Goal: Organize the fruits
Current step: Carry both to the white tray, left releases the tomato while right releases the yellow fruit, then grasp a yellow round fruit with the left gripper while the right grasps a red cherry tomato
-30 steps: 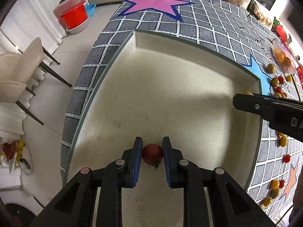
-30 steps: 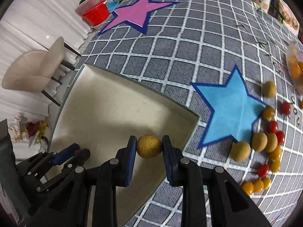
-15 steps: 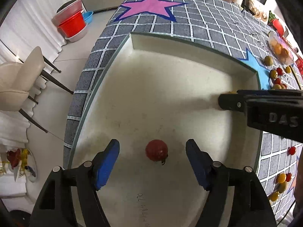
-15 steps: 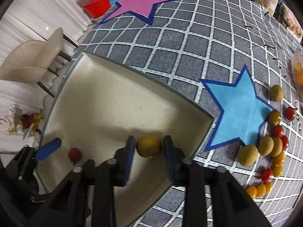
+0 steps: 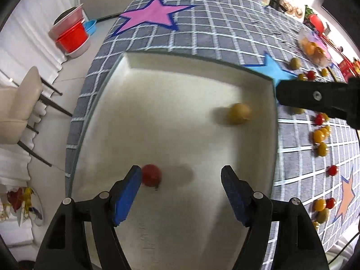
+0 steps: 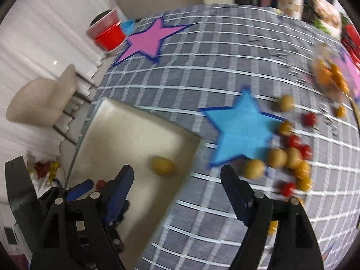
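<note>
Both my tongs have let go and gape empty, the right tongs (image 6: 176, 177) nearer the loose fruit (image 6: 279, 157) ahead-right; left tongs (image 5: 181, 177) beside tomato (image 5: 151, 177).

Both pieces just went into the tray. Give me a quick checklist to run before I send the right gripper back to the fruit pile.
1. Right gripper empty, jaws wide apart: ok.
2. Left gripper empty, jaws wide apart: ok.
3. Brown round fruit inside the white tray, near its right wall: ok, but blurred, so cannot tell if it has stopped rolling.
4. Red tomato inside the tray: ok; whether it touches the left gripper's left pad cannot tell.
5. Fruit pile in view beside the blue star: ok.
6. Right wrist view sharp enough to pick a target: not ok, heavy motion blur.
</note>
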`<state>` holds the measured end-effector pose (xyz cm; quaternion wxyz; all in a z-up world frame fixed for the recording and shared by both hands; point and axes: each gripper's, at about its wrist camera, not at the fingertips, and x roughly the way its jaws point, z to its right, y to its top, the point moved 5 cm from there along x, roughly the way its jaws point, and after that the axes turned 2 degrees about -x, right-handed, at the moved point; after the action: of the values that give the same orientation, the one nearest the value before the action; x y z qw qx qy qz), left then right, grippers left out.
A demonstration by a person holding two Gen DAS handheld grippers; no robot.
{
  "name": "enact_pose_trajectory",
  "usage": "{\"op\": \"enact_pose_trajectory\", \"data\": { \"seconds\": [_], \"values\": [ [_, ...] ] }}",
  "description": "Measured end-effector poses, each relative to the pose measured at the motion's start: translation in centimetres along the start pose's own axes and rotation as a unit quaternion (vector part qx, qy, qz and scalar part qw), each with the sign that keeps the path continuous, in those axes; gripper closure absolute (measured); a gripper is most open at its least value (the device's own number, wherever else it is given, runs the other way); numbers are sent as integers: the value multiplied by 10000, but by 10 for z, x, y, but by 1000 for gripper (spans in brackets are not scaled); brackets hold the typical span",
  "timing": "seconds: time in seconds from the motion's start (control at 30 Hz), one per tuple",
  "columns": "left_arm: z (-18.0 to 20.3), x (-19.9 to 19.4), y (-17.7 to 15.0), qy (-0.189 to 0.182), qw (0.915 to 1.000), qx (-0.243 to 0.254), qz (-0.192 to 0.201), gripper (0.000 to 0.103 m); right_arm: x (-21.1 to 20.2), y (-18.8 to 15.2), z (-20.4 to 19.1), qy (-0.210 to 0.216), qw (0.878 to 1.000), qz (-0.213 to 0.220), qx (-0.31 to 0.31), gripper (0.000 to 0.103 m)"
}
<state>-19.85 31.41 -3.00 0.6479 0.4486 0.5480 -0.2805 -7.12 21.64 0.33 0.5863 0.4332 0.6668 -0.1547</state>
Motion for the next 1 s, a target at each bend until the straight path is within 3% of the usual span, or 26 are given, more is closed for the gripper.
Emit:
{"op": "enact_pose_trajectory", "data": {
  "seconds": [0.27,0.53,0.73,1.0],
  "values": [
    [54,-20,12,-320,9983,444,207,29,-34,-42,87,-587,9948,27,828,21],
    [127,-27,23,-816,9914,1002,227,29,-49,-97,153,-993,9862,-245,1304,21],
    [161,-4,19,-941,9893,1113,19,29,-59,-132,175,-1120,9828,-339,1430,21],
    [171,18,28,-744,9915,1065,39,29,-60,-149,170,-1017,9854,-338,1325,21]
  ]
}}
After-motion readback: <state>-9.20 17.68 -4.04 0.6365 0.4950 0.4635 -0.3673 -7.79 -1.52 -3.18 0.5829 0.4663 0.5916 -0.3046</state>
